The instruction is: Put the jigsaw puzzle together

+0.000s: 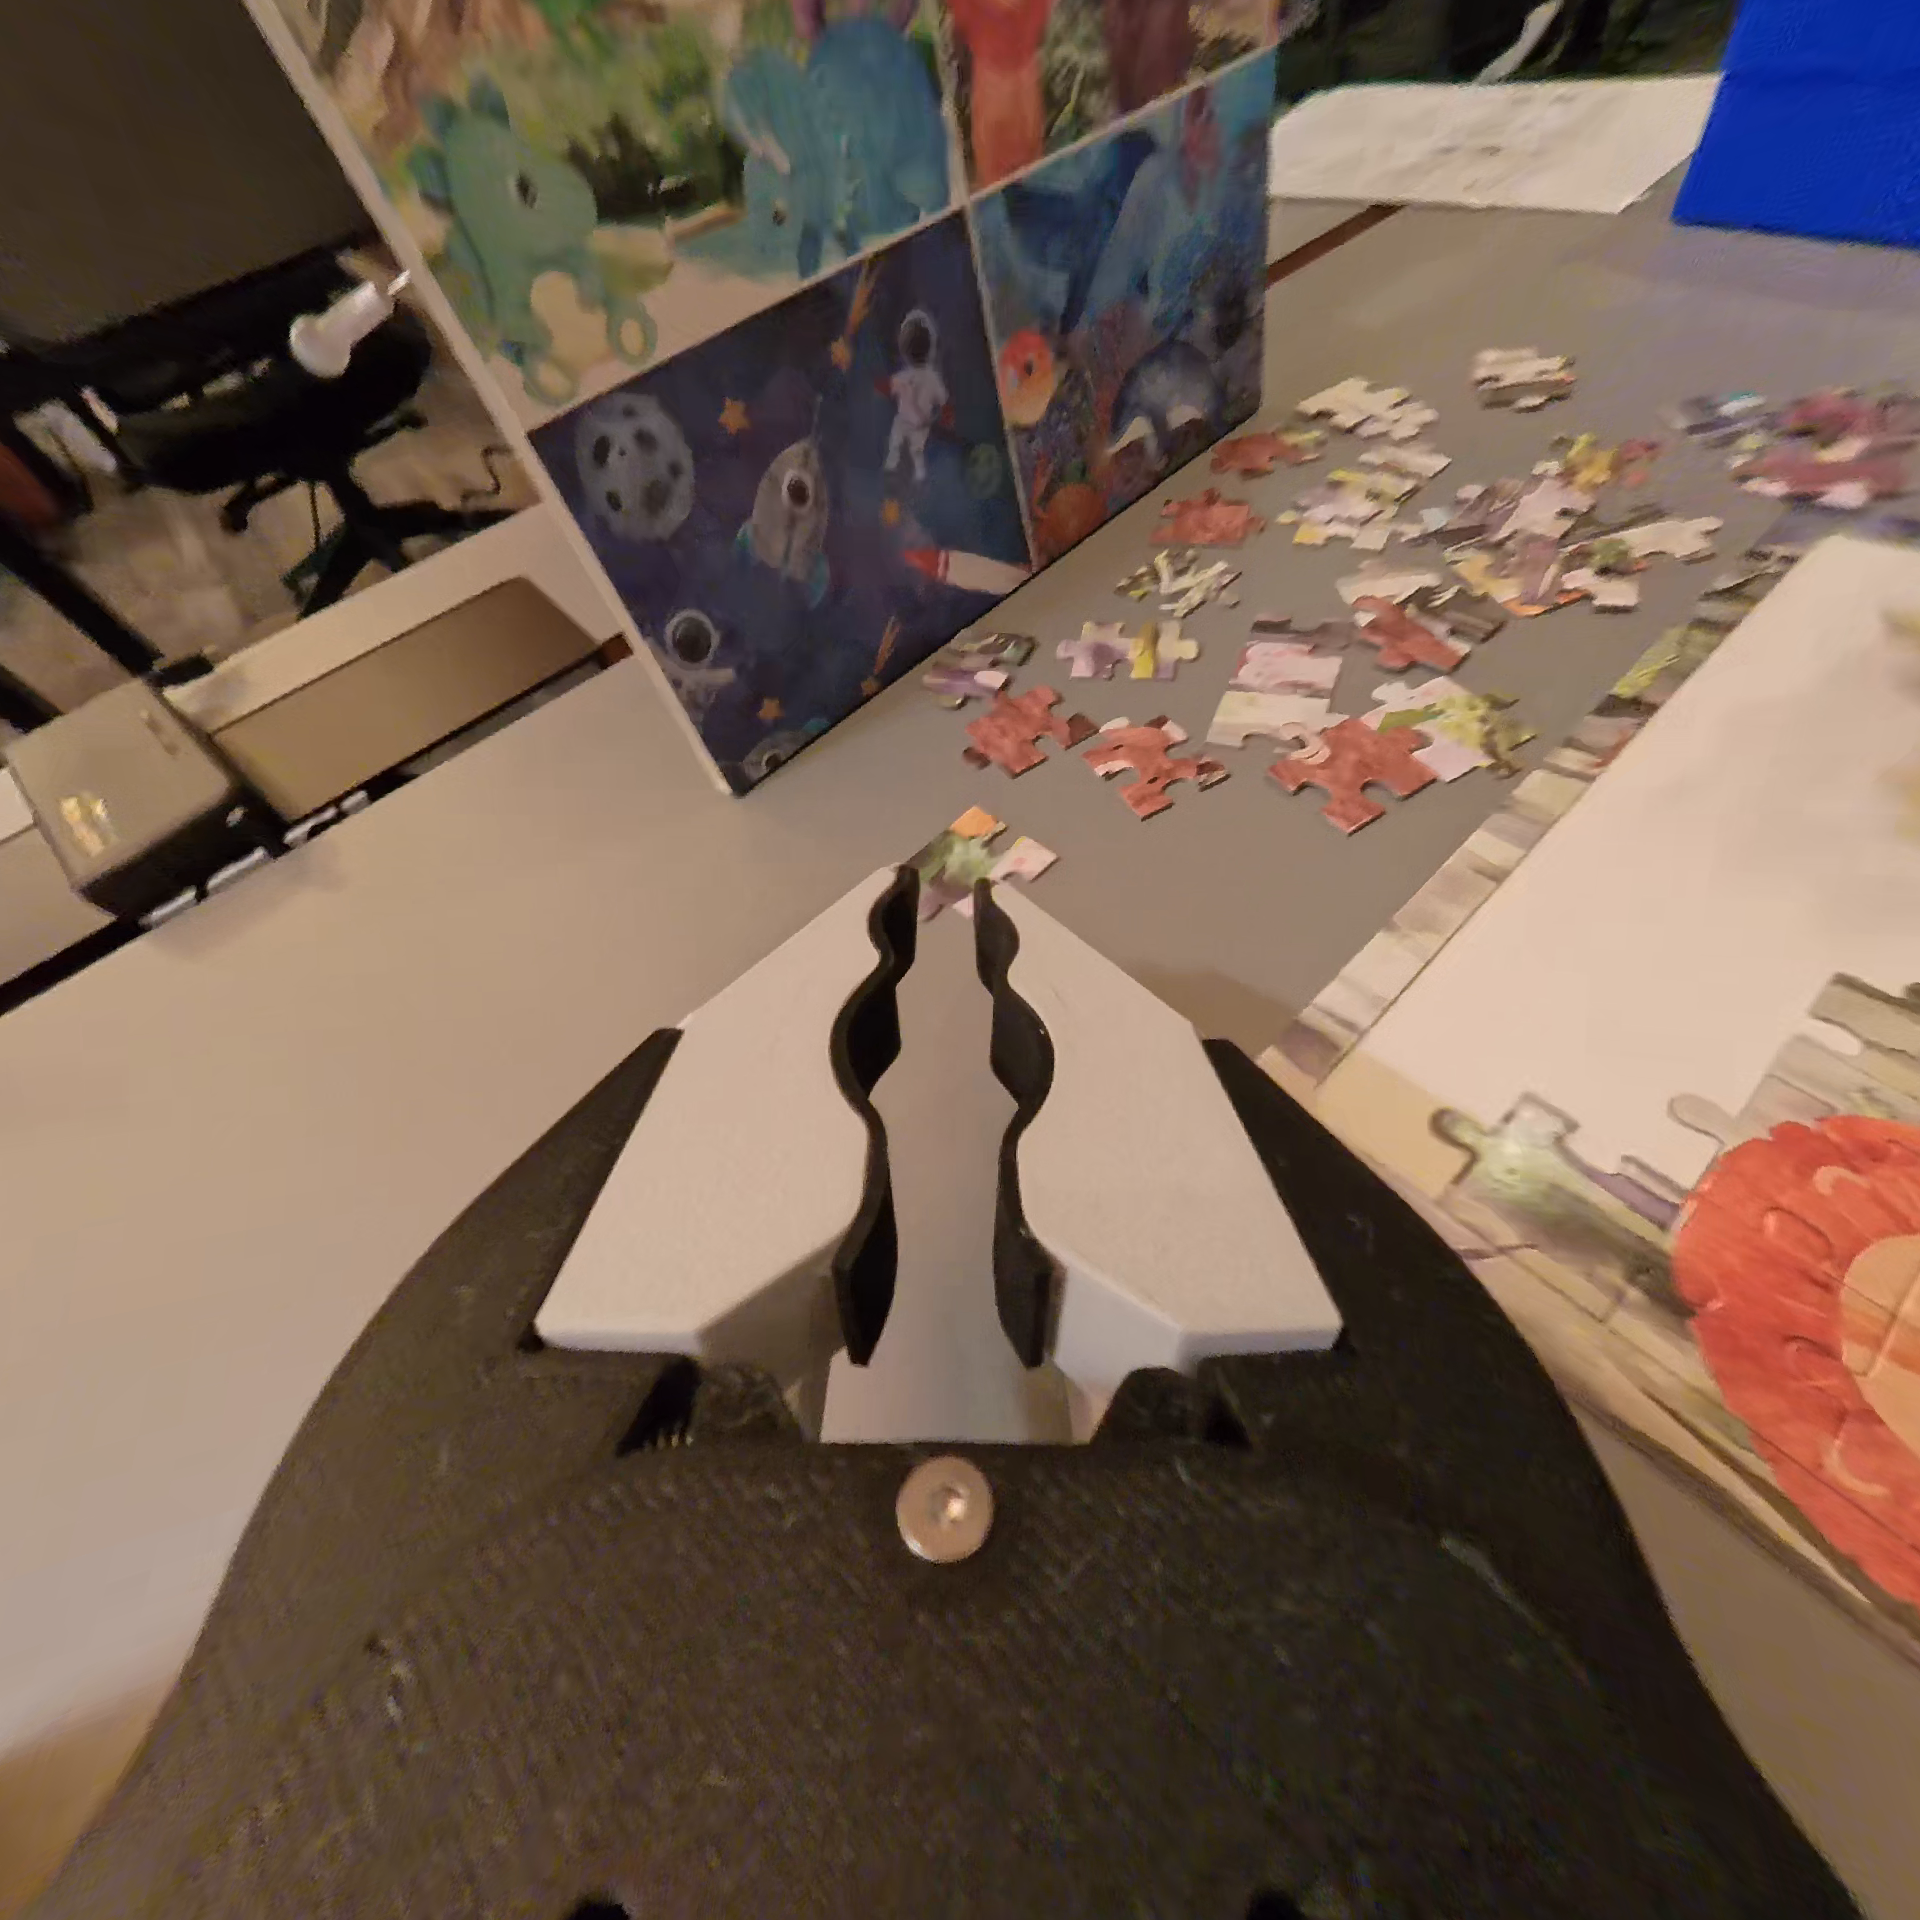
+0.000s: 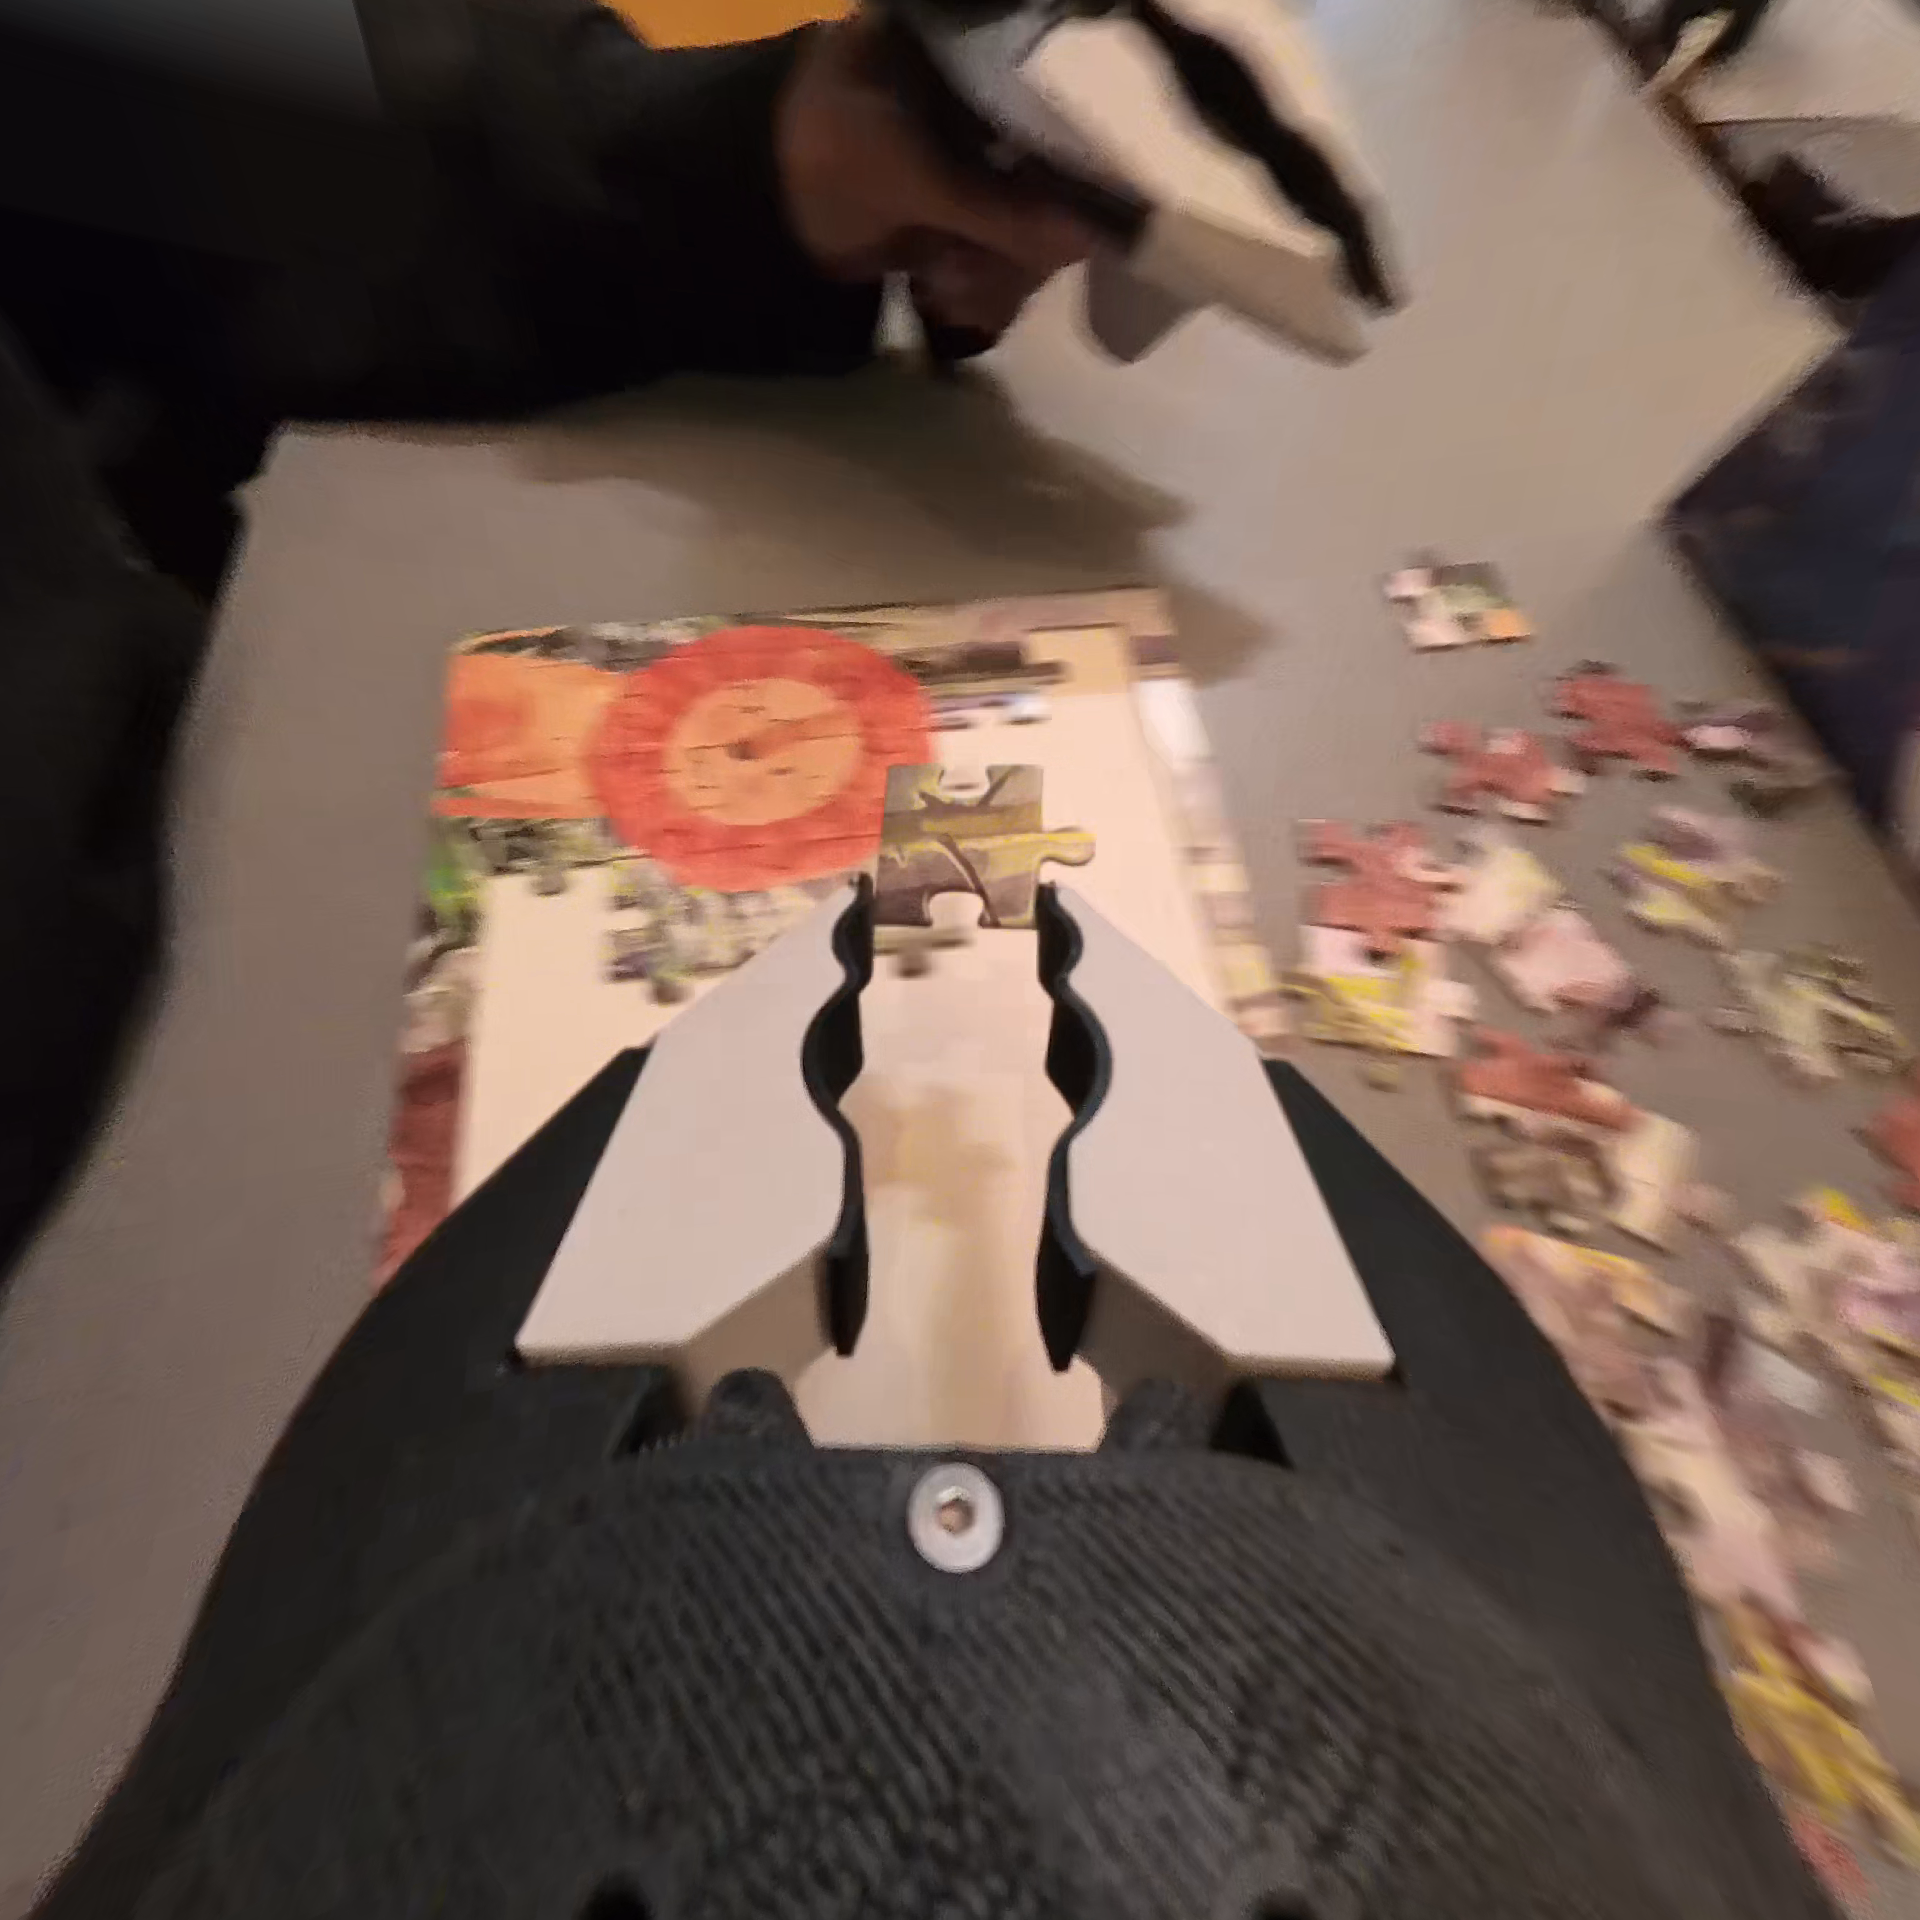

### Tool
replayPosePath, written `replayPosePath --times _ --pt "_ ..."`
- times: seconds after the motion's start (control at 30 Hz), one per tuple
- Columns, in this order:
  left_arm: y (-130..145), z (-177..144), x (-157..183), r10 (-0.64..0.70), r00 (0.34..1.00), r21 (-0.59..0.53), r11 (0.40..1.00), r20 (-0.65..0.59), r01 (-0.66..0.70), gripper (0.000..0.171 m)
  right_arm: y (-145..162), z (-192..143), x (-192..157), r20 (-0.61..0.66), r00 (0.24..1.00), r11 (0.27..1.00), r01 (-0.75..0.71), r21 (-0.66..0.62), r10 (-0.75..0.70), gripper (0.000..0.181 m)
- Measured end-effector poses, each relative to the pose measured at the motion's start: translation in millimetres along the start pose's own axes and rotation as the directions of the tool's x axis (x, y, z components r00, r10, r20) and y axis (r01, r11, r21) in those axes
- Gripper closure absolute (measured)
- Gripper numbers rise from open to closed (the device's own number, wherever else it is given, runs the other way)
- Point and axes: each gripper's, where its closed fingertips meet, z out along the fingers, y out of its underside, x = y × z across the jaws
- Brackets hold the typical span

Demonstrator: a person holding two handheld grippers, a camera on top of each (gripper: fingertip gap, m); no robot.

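Observation:
A partly assembled puzzle with an orange-red round shape (image 2: 758,748) lies in its cream tray (image 2: 540,987); it also shows in the left wrist view (image 1: 1818,1299). My right gripper (image 2: 951,899) is shut on a yellow-green and brown puzzle piece (image 2: 966,842), held over the tray's bare middle. My left gripper (image 1: 943,888) is empty, its jaws a narrow gap apart, raised above the table; it shows blurred in the right wrist view (image 2: 1226,177). A single loose piece (image 1: 977,857) lies just beyond its tips. Several loose pieces (image 1: 1351,644) are scattered beside the tray (image 2: 1507,935).
The puzzle box (image 1: 831,468) stands upright on the grey table behind the loose pieces. A blue box (image 1: 1818,135) and white paper (image 1: 1475,145) lie at the far edge. A person's dark sleeve (image 2: 312,260) reaches over the table. An office chair (image 1: 312,416) stands past the table's left edge. The left gripper's tips are roughly 20 cm from the right gripper's.

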Motion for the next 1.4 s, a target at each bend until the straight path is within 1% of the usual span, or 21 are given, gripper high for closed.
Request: replayPosePath --times 0.07,0.1,0.17,0.2,0.23,0.27,0.3,0.33,0.37,0.43,0.5,0.53,0.67,0.77,0.87,1.0,1.13,1.27,1.4 --pt "-8.5 -3.8 12.1 0.004 0.998 0.033 0.999 -0.056 -0.002 0.161 7.5 12.0 -33.6 0.053 0.998 0.997 0.035 -0.067 -0.031 0.152" --pt "-12.7 -6.3 22.3 0.007 0.994 0.039 0.999 -0.109 -0.003 0.16 13.4 17.2 -46.5 0.067 0.996 0.991 0.071 -0.113 -0.064 0.152" --pt "-22.9 -14.3 53.6 0.027 0.963 0.062 0.998 -0.268 -0.011 0.151 23.4 24.4 -66.3 0.097 0.988 0.974 0.135 -0.184 -0.119 0.152" --pt "-26.7 -19.8 73.1 0.034 0.931 0.068 0.998 -0.363 -0.01 0.15 26.3 26.1 -75.3 0.121 0.985 0.968 0.147 -0.204 -0.124 0.152" --pt "-29.3 -27.0 94.9 0.031 0.883 0.063 0.998 -0.469 -0.002 0.152 27.4 27.0 -83.8 0.152 0.982 0.966 0.147 -0.211 -0.117 0.152" --pt "-30.5 -36.2 117.2 0.024 0.816 0.051 0.999 -0.578 0.007 0.158 27.5 27.6 -92.4 0.192 0.976 0.968 0.143 -0.206 -0.104 0.152" --pt "-30.5 -44.0 135.6 0.011 0.751 0.032 0.999 -0.66 0.014 0.163 28.2 28.1 -99.3 0.228 0.97 0.97 0.133 -0.204 -0.085 0.152" --pt "-29.6 -49.1 149.7 -0.008 0.7 0.009 1.0 -0.714 0.021 0.168 30.1 28.8 -102.3 0.245 0.967 0.969 0.119 -0.214 -0.065 0.152" --pt "-27.6 -53.2 162.1 -0.027 0.651 -0.014 1.0 -0.759 0.025 0.171 33.0 29.4 -102.6 0.247 0.967 0.966 0.114 -0.231 -0.055 0.152" --pt "-19.5 -58.8 182.4 -0.071 0.564 -0.077 0.997 -0.823 0.013 0.171 35.6 29.6 -102.0 0.24 0.969 0.963 0.122 -0.242 -0.062 0.152" --pt "-9.4 -62.1 197.4 -0.112 0.502 -0.141 0.99 -0.858 -0.021 0.171 33.4 29.4 -102.5 0.239 0.969 0.966 0.116 -0.23 -0.059 0.152" --pt "-5.2 -63.1 203.1 -0.122 0.485 -0.16 0.986 -0.866 -0.037 0.171 32.7 29.1 -104.2 0.245 0.968 0.968 0.111 -0.226 -0.054 0.152" --pt "8.6 -61.0 213.7 -0.123 0.482 -0.193 0.976 -0.868 -0.098 0.171 36.2 30.8 -108.9 0.252 0.966 0.964 0.113 -0.239 -0.051 0.152" --pt "20.5 -58.3 215.7 -0.118 0.49 -0.215 0.965 -0.864 -0.148 0.171 37.1 32.3 -110.7 0.252 0.967 0.963 0.112 -0.243 -0.049 0.152" --pt "27.4 -58.8 218.3 -0.119 0.483 -0.231 0.956 -0.868 -0.179 0.171 36.5 32.9 -110.1 0.244 0.968 0.964 0.114 -0.242 -0.053 0.151" --pt "29.7 -59.9 219.3 -0.125 0.477 -0.24 0.952 -0.87 -0.189 0.171 36.9 34.1 -110.9 0.24 0.968 0.961 0.13 -0.243 -0.071 0.151" --pt "29.1 -60.2 218.7 -0.133 0.473 -0.243 0.953 -0.871 -0.181 0.171 37.6 33.8 -111.6 0.242 0.967 0.958 0.145 -0.246 -0.084 0.14" --pt "29.1 -60.2 218.1 -0.136 0.473 -0.245 0.953 -0.871 -0.179 0.171 32.8 32.0 -109.5 0.234 0.967 0.964 0.151 -0.219 -0.098 0.142" --pt "29.1 -59.8 217.8 -0.138 0.473 -0.247 0.953 -0.87 -0.177 0.171 19.6 32.5 -108.4 0.209 0.967 0.972 0.181 -0.15 -0.148 0.145"
